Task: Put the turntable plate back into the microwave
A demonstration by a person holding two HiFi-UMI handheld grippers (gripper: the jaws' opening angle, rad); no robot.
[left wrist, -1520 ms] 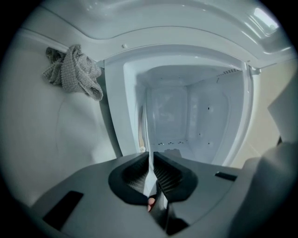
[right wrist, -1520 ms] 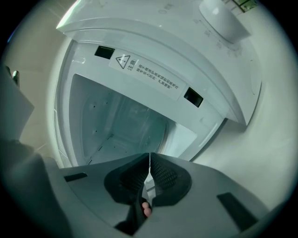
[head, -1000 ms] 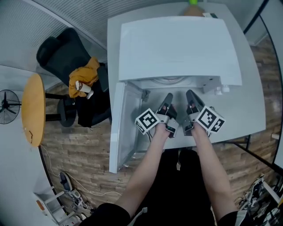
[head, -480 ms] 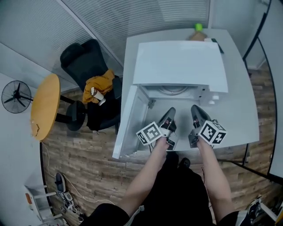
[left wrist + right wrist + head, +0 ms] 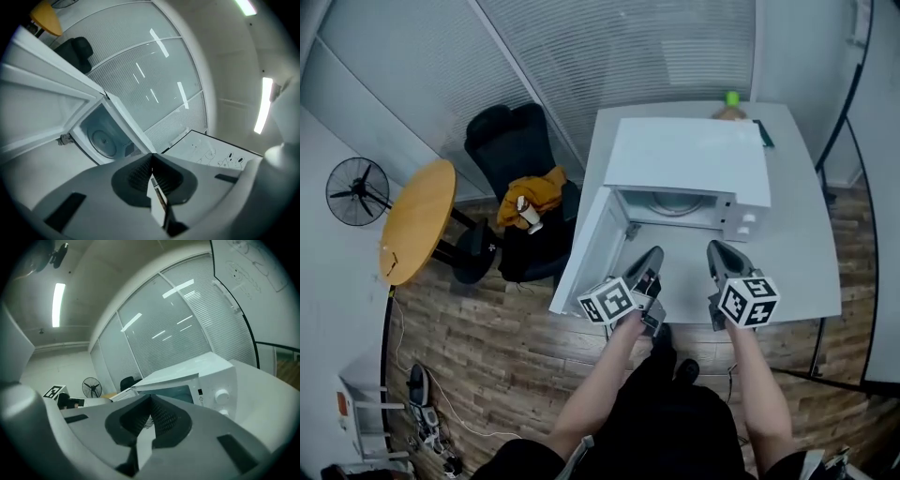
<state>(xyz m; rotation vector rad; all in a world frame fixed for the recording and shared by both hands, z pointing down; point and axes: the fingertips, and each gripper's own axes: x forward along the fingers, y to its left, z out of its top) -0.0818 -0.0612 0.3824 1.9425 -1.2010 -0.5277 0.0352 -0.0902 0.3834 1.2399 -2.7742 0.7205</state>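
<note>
A white microwave (image 5: 692, 159) stands on a white table (image 5: 802, 253) with its door (image 5: 589, 253) swung open to the left. The round glass turntable plate (image 5: 677, 203) lies inside the cavity; in the left gripper view the turntable plate (image 5: 103, 140) shows flat on the cavity floor. My left gripper (image 5: 654, 253) hovers in front of the opening, shut and holding nothing. My right gripper (image 5: 715, 248) hangs beside it, in front of the control knobs (image 5: 744, 219), also shut and holding nothing. In the right gripper view the microwave (image 5: 206, 376) is ahead and to the right of the right gripper (image 5: 150, 399).
A black office chair (image 5: 511, 141) with an orange cloth (image 5: 534, 195) stands left of the table. Further left are a round wooden table (image 5: 417, 220) and a floor fan (image 5: 356, 187). A green-capped bottle (image 5: 731, 101) stands behind the microwave. A whiteboard (image 5: 211, 152) is on the wall.
Both grippers have pulled back out of the microwave's mouth and risen, each rolling about its axis. The head view now takes in more of the room.
</note>
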